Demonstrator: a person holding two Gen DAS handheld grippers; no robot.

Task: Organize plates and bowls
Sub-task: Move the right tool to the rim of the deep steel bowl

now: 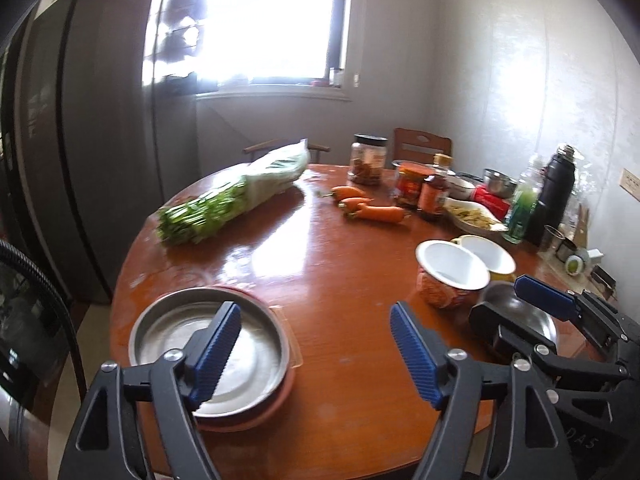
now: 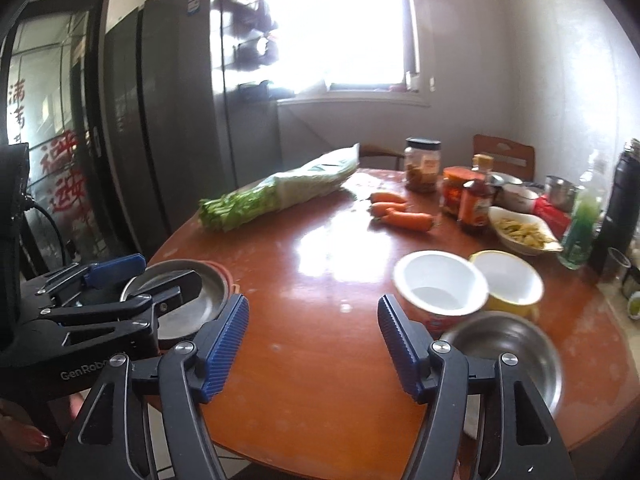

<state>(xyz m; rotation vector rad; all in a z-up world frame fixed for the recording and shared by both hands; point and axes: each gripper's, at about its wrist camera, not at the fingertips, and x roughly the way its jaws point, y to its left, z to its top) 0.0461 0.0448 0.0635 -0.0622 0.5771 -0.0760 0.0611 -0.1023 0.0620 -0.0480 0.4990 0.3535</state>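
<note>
Plates and bowls are gathered at the near edge of the round bench point(image 1: 320, 248), in two groups. A steel plate point(image 1: 208, 344) is nested on a reddish plate point(image 1: 256, 416) at the near left edge of the bench. At the near right edge a steel bowl point(image 2: 504, 352) is set, with a red bowl point(image 2: 440, 284) and a yellow bowl point(image 2: 508, 280) touching each other just behind it; whether the red bowl touches the steel one cannot be told through the blur.

Both pairs of tongs are spread and nothing is pinched. The left tongs point(image 1: 316, 348) are held above the bench just right of the steel plate, and the right tongs point(image 2: 312, 340) are held just left of the steel bowl.

The step in hand is judged to be a pause between placements: the plates look stacked, the bowls not yet nested. A fresh pick is called for next, most likely of one bowl by its rim. For that, one finger would have to be lowered inside the rim and one outside before the tongs are pressed together. Care would be needed with the red and yellow bowls, since a pull on one could drag its neighbour.
</note>
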